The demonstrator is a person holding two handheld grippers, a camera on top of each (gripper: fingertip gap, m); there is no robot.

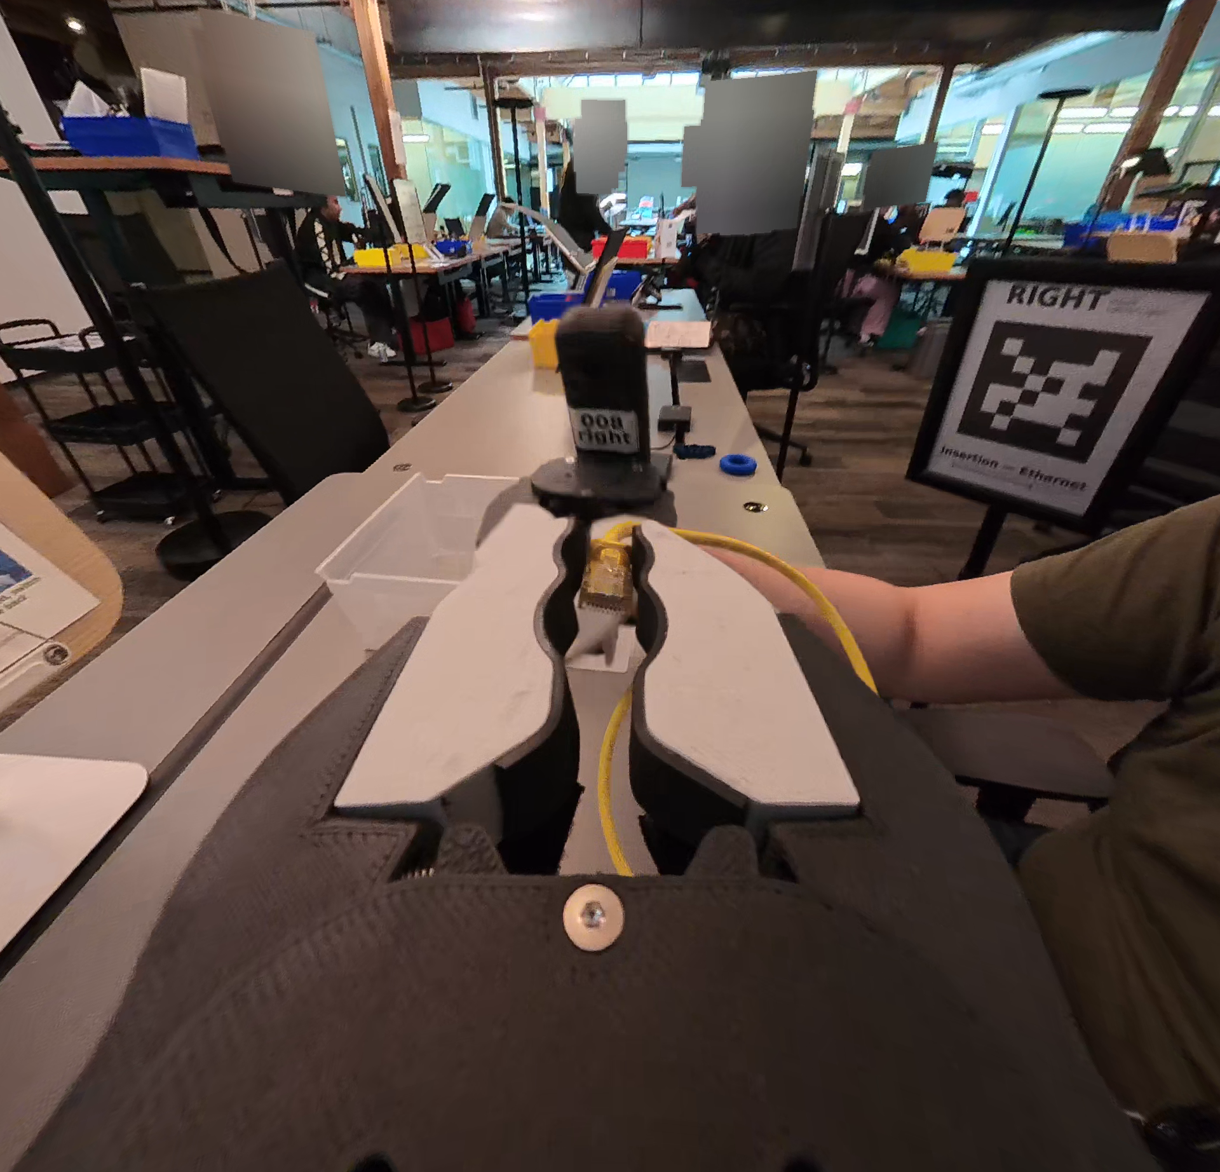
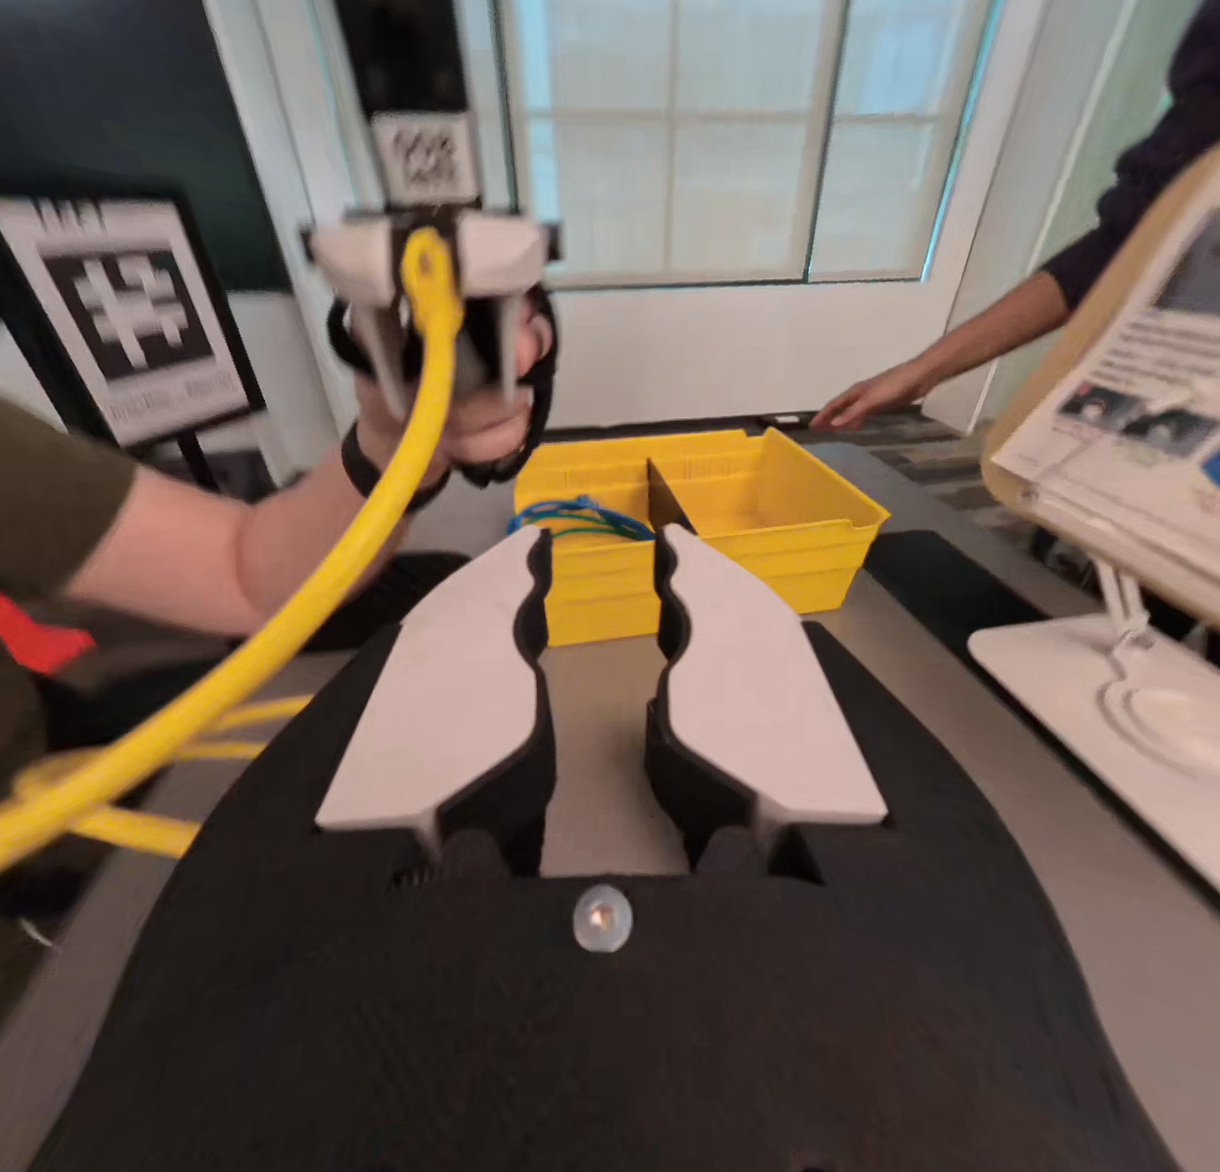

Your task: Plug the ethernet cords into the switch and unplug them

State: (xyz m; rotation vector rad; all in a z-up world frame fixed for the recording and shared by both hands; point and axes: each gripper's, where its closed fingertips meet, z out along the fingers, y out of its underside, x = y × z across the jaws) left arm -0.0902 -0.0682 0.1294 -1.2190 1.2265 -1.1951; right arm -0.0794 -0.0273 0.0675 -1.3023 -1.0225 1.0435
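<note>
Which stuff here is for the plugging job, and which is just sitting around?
For the job:
yellow ethernet cord
its gold plug
left gripper
right gripper

Just lying about:
yellow bin
clear tub
blue rings

The cord's plug [image 1: 604,576] sat between the left tongs [image 1: 602,585], above the table [image 1: 218,618]. A clear bin [image 1: 403,546] lay left; a divided bin [image 2: 759,513] stood ahead of the right tongs [image 2: 601,546].

Plug [image 1: 604,576]: shiny gold metal shell. Cord [image 2: 370,533]: smooth yellow rubbery jacket. Left claw [image 1: 602,585]: matt pale plates on rough-textured black plastic. Tray [image 1: 403,566]: clear glossy plastic. Bin [image 2: 779,546]: yellow plastic. Bench [image 1: 277,612]: smooth matt grey.
</note>
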